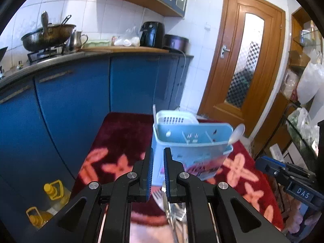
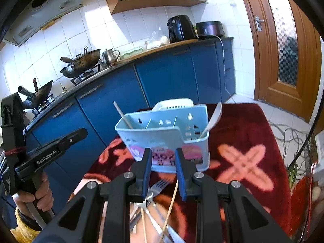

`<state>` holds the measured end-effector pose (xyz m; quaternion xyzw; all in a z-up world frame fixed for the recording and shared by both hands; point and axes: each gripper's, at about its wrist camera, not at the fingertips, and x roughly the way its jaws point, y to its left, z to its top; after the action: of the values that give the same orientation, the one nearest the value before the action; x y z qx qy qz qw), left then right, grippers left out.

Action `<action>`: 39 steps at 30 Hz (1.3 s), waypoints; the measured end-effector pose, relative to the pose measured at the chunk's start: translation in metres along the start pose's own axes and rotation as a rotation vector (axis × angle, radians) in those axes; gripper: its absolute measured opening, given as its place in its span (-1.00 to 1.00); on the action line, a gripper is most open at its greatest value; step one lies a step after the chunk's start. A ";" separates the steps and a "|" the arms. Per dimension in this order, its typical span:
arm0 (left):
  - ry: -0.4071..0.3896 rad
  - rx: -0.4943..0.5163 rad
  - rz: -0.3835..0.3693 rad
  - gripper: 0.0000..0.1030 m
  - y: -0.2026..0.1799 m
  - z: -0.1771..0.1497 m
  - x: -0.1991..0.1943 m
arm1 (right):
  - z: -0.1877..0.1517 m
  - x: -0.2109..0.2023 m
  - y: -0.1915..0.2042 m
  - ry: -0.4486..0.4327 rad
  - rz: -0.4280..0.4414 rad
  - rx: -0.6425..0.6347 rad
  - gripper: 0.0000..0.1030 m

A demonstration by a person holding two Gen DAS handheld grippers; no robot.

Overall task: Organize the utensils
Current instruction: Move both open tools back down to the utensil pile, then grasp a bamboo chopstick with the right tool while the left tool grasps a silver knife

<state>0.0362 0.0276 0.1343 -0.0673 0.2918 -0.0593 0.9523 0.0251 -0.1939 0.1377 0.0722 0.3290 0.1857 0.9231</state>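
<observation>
**Both tools hovering over utensil pile, caddy dead ahead**

Near: the left tool [image 1: 158, 172] is sitting nearly closed, only a narrow slit between the blue pads, nothing pinched in it. The right tool [image 2: 163, 173] is standing part open, a clear gap, also carrying nothing.

Just below and behind both sets of tips, at bottom centre of each view, the loose pile is lying on the red floral cloth [image 2: 253, 133] covering the counter: a metal fork [image 2: 160, 185] with tines pointing up-frame toward the caddy, more metal cutlery [image 1: 174, 212] under it, and wooden chopsticks [image 2: 172, 200] running near-to-far, leaning slightly right at the top. So the long axes are running roughly along each tool's pointing line, not across the jaws.

Mid: the light blue utensil caddy [image 2: 162, 137] is standing upright on the cloth, directly beyond the tips, centre frame. It is already holding a white spoon [image 2: 212, 119] in the right end compartment and a pale stick [image 2: 122, 114] in the left end.

Judgement: pickup is coming next. The right tool looks better set, being wider and over the chopsticks. A wrist roll is probably needed to close across a shaft.

Far: blue cabinets [image 1: 70, 101], wok [image 1: 47, 36], wooden door [image 1: 249, 60].
</observation>
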 end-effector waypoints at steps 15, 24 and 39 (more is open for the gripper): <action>0.147 -0.018 -0.004 -0.81 0.006 -0.044 0.032 | -0.038 0.014 -0.009 0.084 0.010 0.047 -0.50; 0.241 -0.023 -0.006 -0.81 0.009 -0.063 0.063 | -0.052 0.038 -0.018 0.155 0.001 0.074 -0.50; 0.371 -0.038 -0.057 -0.81 0.008 -0.090 0.094 | -0.073 0.072 -0.024 0.269 -0.015 0.077 -0.50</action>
<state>0.0633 0.0130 0.0073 -0.0814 0.4614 -0.0923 0.8786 0.0374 -0.1875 0.0333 0.0797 0.4574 0.1738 0.8685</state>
